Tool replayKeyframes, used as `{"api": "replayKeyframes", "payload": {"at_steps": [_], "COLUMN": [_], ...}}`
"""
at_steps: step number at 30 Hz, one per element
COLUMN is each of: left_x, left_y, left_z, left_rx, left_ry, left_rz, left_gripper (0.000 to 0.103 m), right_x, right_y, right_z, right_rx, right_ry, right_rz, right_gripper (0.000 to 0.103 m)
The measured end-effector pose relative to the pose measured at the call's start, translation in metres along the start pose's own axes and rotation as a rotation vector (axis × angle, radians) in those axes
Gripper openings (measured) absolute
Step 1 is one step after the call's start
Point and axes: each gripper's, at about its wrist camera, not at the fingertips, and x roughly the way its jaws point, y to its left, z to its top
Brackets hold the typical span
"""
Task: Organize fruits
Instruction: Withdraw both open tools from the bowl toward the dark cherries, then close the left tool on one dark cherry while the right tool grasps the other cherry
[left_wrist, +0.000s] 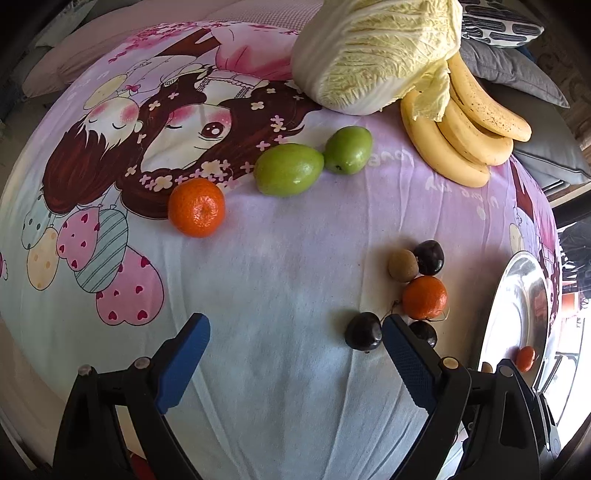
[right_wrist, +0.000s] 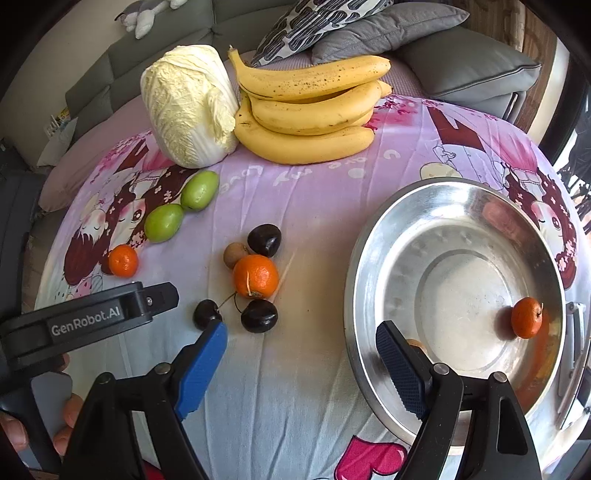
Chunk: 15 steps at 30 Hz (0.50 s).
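Nearest, both tools point down at the cartoon-print bedsheet (left_wrist: 295, 369). Left gripper (left_wrist: 295, 354) w/ blue pads: jaws wide, nothing between them; its right pad sits just beside a dark cherry (left_wrist: 364, 331). Right gripper (right_wrist: 301, 354): jaws also wide, empty, straddling the near rim of the shiny round metal basin (right_wrist: 369, 258).

Step, as I read it: mid-sort, moving loose fruit into the basin. One small orange mandarin (right_wrist: 526, 317) already lies inside, near the basin's right wall; a small tan thing shows behind the right pad, too hidden to name. Next move prob. calls for the left gripper to shift right, centre over that nearest cherry, drop and close gently – it's small, round, likely to roll, and stems link it to the neighbour.

Count, near to far:
- dark cherries: 3 – two near (right_wrist: 207, 314) (right_wrist: 259, 315), one farther (right_wrist: 264, 240)
- mandarins: 3 – one in basin, one in the cluster (right_wrist: 255, 277), one apart at left (right_wrist: 123, 260)
- small brown round fruit (right_wrist: 235, 254): 1, touching the cluster mandarin
- green oval fruits (right_wrist: 163, 222) (right_wrist: 200, 190): 2, touching
- yellow bananas (right_wrist: 306, 110): one bunch, approx. 4–5, can't tell exactly
- pale napa cabbage (right_wrist: 188, 107): 1, against the bananas; not fruit, prob. stays.
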Motion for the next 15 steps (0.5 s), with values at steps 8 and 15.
{"api": "replayKeyframes", "payload": {"at_steps": [8,15], "left_x": [0.008,0.021], "left_y": [0.019,0.026], "left_z": [0.003,-0.003], "left_rx": [-0.042,-0.047], "left_ry": [0.020,0.050], "left_rz": [-0.037,-0.091], "left_gripper": [0.094,0.094], "right_x": [0.011,0.029], "right_y": [0.020,0.025], "right_z": [0.005,0.004], "right_rx": [-0.057,-0.088], "right_ry": [0.019,0.064], "right_rz": [0.025,0.029], "right_gripper": [0.067,0.050]}}
